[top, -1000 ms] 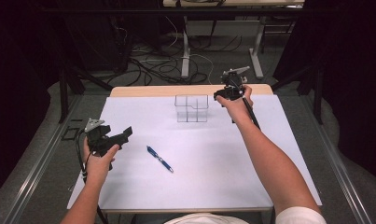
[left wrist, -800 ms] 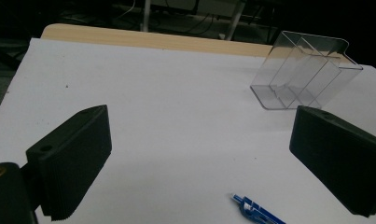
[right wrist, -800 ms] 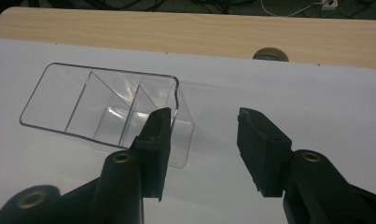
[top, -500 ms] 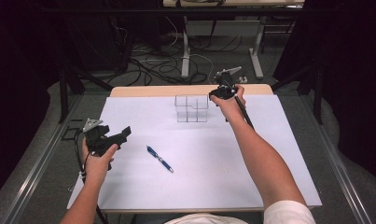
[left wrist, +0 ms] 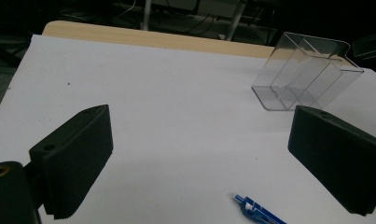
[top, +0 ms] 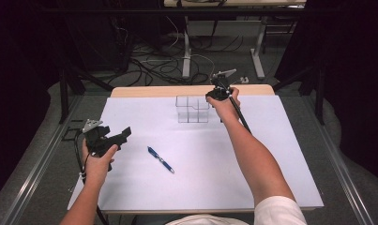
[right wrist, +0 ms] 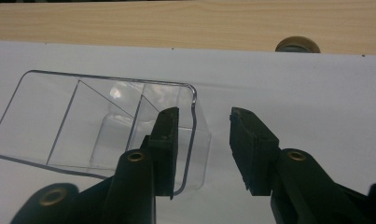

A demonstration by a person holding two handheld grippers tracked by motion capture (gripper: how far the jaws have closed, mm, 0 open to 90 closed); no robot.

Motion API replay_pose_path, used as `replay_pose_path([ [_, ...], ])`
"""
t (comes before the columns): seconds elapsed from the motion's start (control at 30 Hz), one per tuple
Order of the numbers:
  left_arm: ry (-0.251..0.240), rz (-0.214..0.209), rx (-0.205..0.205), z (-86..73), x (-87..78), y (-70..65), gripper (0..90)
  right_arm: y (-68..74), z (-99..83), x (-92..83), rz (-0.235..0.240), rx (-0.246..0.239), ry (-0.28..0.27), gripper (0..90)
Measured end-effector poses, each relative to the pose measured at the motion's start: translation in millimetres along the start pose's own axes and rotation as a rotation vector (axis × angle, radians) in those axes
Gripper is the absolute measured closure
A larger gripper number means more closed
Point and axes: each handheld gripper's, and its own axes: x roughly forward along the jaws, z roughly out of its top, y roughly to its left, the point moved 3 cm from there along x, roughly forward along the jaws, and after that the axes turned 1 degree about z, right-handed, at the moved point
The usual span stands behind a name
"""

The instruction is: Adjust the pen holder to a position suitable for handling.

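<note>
Right gripper (right wrist: pixel 202 140) is up at the clear box (right wrist: pixel 83 121), top centre of the high view. Jaws are partly open w/ one jaw inside the end compartment and the other outside, so the end wall sits between them, not pinched yet afaict. Guessing the step is grabbing that wall. To do it right I'd go a bit deeper so the pads get more than just the rim, keep the jaws square to the wall, and close slow, bc thin plastic like that prob slips or tips easy.

Left gripper (top: pixel 112 139) sits at the left edge of the high view, jaws wide open, holding nothing.

The box: see-through, rounded corners, dividers splitting it into compartments, looks empty. It's on the white sheet (top: pixel 280 154) near the wood strip at the back. Blue pen (top: pixel 160 160) lies mid-frame, well apart from it.
</note>
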Motion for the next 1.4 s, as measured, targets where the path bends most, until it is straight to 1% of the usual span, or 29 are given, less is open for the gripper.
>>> replay_pose_path([
  [0.07,0.002,-0.001,0.0,-0.2,0.3,-0.3,6.5,0.4,-0.1,2.6,0.0,0.002,0.003,64.2],
  [0.13,0.003,-0.001,0.0,-0.1,0.2,-0.4,6.7,0.7,-0.7,5.4,0.006,0.006,0.021,65.3],
  [0.17,0.002,-0.001,0.0,-0.1,0.3,-0.4,6.7,1.2,-1.2,6.7,0.005,0.012,0.026,66.1],
  [0.2,0.003,-0.001,0.0,-0.1,0.3,-0.3,6.8,1.9,-1.7,8.7,0.008,0.025,0.02,66.7],
  [0.33,0.002,-0.001,-0.003,-0.3,0.3,0.1,7.4,1.5,-4.2,13.5,0.011,0.023,0.038,69.5],
  [0.5,0.002,-0.002,0.0,-0.2,-0.1,-0.4,7.8,4.7,-7.2,19.2,0.005,0.025,0.054,73.4],
  [0.63,0.002,-0.002,-0.001,-0.4,0.2,-0.4,8.0,6.2,-8.5,21.7,0.005,0.02,0.056,77.3],
  [0.7,0.005,-0.004,0.0,-0.5,0.3,-0.5,8.1,6.3,-8.7,22.2,-0.003,0.024,0.058,78.2],
  [0.73,0.006,-0.002,0.001,-0.5,0.5,-0.5,8.3,5.8,-9.0,22.5,-0.011,0.043,0.058,80.7],
  [0.77,0.007,-0.002,0.003,-0.5,0.5,-0.4,8.3,5.8,-9.0,22.5,-0.011,0.043,0.058,80.7],
  [0.8,0.007,-0.002,0.002,-0.5,0.6,-0.4,8.4,4.7,-8.5,22.9,-0.009,0.06,0.057,82.4],
  [0.83,0.008,-0.002,0.004,-0.5,0.5,-0.4,8.4,4.7,-8.5,22.9,-0.009,0.06,0.057,82.4],
  [0.87,0.007,-0.001,0.005,-0.5,0.5,-0.3,8.4,4.0,-8.4,22.5,-0.007,0.07,0.066,82.7],
  [0.9,0.007,-0.001,0.003,-0.5,0.4,-0.3,8.5,4.1,-8.5,23.1,0.009,0.083,0.052,83.3],
  [0.93,0.006,-0.002,0.002,-0.5,0.5,-0.2,8.5,4.3,-8.7,22.8,-0.01,0.084,0.06,83.5],
  [1.07,0.007,-0.003,0.001,-0.5,0.5,-0.1,8.6,7.0,-8.3,22.1,-0.03,0.093,0.056,84.4],
  [1.17,0.008,-0.002,0.003,-0.6,0.6,-0.1,8.6,8.0,-8.1,21.9,-0.041,0.084,0.058,85.0],
  [1.2,0.006,-0.002,0.003,-0.7,0.8,-0.3,8.6,9.0,-7.8,22.2,-0.054,0.091,0.056,85.2],
  [1.23,0.007,-0.003,0.003,-0.7,0.9,-0.3,8.6,9.9,-7.4,22.1,-0.055,0.094,0.058,85.3],
  [1.27,0.009,-0.003,0.004,-0.7,0.8,-0.3,8.6,10.3,-7.3,22.1,-0.063,0.091,0.057,85.5],
  [1.37,0.008,-0.004,0.003,-0.7,0.8,-0.1,8.6,11.6,-7.1,22.1,-0.068,0.089,0.054,86.1],
  [1.4,0.009,-0.005,0.003,-0.7,0.7,0.0,8.6,12.6,-7.1,22.1,-0.083,0.093,0.052,86.4],
])
